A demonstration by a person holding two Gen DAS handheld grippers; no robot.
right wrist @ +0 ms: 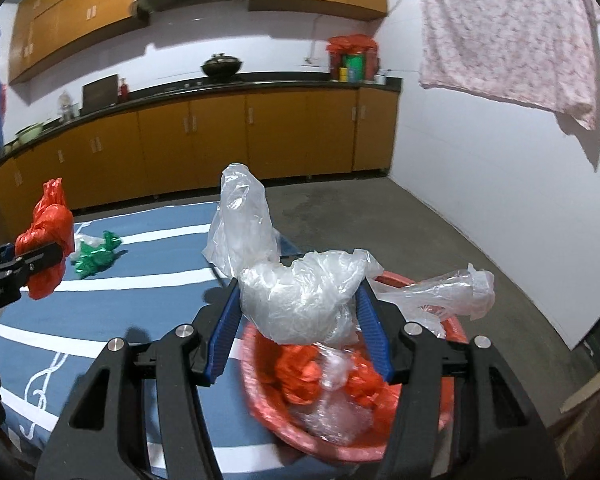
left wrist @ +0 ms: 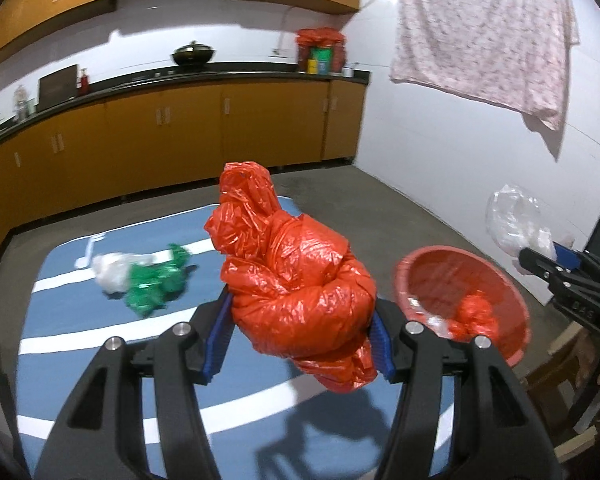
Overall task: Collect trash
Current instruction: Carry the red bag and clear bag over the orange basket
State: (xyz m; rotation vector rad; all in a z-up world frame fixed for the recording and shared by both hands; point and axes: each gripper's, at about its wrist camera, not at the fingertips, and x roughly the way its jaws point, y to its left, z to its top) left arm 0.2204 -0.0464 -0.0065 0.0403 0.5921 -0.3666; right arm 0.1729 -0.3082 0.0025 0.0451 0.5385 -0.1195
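Note:
My left gripper [left wrist: 302, 330] is shut on a crumpled red plastic bag [left wrist: 288, 272], held in the air above the blue striped cloth [left wrist: 100, 344]. My right gripper [right wrist: 300, 320] is shut on a crumpled clear plastic bag [right wrist: 296, 292] right over the red basin [right wrist: 284, 424], which holds more red and clear bags. From the left wrist view the red basin [left wrist: 512, 344] lies to the right, with the right gripper [left wrist: 540, 260] and its clear bag [left wrist: 512, 220] beyond it. A green bag [left wrist: 156, 284] and a white bag [left wrist: 110, 272] lie together on the cloth.
The cloth covers a surface above a grey concrete floor [left wrist: 340, 192]. Orange cabinets [left wrist: 180, 132] with a dark counter run along the back wall. A pink patterned garment [left wrist: 484, 36] hangs on the white wall at the right. A wooden piece [left wrist: 568, 368] stands at the lower right.

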